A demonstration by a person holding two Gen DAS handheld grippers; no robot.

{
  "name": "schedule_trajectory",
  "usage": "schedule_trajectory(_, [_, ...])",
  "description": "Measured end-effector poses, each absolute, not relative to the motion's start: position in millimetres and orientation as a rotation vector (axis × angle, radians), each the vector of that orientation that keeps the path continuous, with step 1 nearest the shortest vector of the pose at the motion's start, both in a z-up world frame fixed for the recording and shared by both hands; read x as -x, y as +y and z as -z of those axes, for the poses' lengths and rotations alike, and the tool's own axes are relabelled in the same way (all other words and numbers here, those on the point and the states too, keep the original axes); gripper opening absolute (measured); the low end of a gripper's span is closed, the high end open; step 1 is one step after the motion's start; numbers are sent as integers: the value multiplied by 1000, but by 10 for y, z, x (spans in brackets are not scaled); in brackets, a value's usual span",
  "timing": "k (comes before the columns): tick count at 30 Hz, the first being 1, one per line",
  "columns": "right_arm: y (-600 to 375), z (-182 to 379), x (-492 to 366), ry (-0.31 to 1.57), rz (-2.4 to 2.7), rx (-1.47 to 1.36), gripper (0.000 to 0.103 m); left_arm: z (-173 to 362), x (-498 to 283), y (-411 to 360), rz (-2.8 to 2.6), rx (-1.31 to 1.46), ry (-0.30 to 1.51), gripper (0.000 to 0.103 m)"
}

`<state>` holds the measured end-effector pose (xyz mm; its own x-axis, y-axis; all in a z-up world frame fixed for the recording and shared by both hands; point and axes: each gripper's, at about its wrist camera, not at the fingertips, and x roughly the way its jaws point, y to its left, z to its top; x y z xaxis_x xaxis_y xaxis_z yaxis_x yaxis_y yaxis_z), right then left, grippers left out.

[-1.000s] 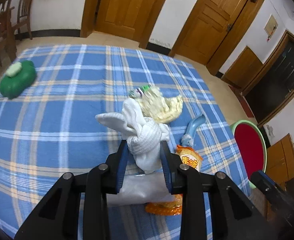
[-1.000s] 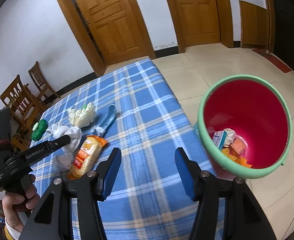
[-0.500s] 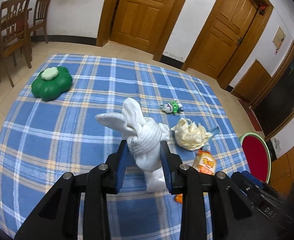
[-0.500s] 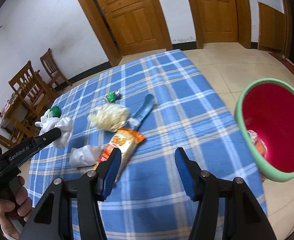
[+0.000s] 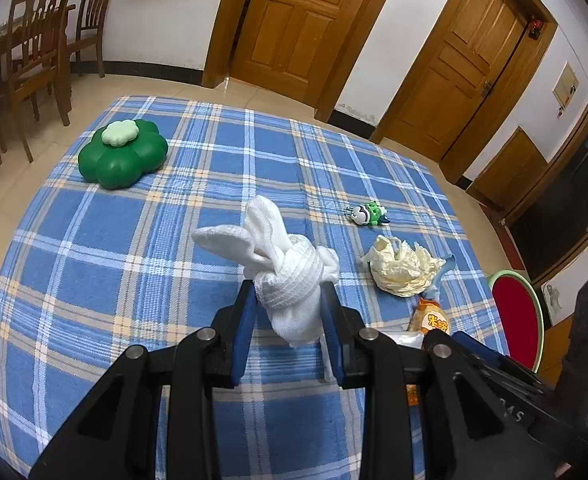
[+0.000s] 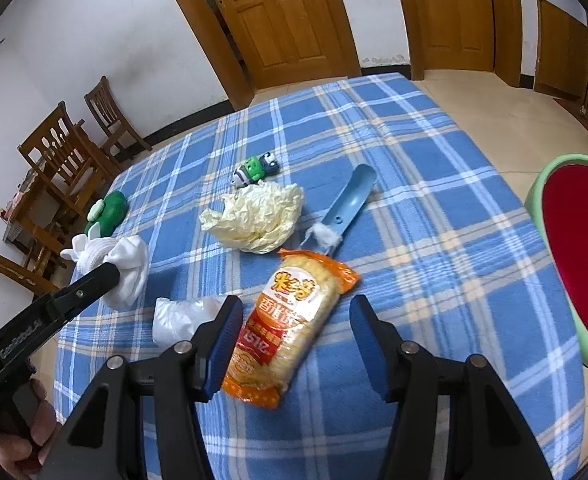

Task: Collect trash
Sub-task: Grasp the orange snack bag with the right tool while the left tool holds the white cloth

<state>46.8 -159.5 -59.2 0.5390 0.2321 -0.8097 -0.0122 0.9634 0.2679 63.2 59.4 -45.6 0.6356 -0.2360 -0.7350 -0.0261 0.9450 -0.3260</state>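
While the left tool [image 5: 288, 312] keeps its pads clamped on a knotted white cloth [image 5: 290, 276] lifted above the blue plaid tabletop [image 5: 94, 248], the right tool [image 6: 292, 340] hangs with its jaws apart and empty over an orange snack packet [image 6: 294, 320]. Beyond the packet lie a crumpled yellowish wrapper [image 6: 258, 218], a blue scoop [image 6: 348, 196] and a small green toy [image 6: 256, 170]. Off the tabletop's right edge stands a red bin with a green rim [image 6: 574, 264].

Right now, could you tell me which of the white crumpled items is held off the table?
The knotted white cloth, clamped in the left hand-held gripper; the other white wad lies on the tablecloth beside the orange snack packet.
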Motion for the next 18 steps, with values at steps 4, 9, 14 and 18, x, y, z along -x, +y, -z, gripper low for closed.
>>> schedule_trajectory(4, [-1535, 649, -511, 1009, -147, -238, 59, 463, -632, 610, 124, 329, 878, 32])
schedule_trajectory(9, [-1505, 673, -522, 1007, -141, -229, 54, 461, -627, 612, 124, 329, 878, 32])
schedule_trajectory(14, [-1541, 681, -500, 1006, -149, -232, 49, 444, -597, 570, 135, 320, 878, 32])
schedule_trajectory(18, [-1614, 631, -435, 994, -156, -246, 48, 395, -567, 503, 145, 308, 872, 32])
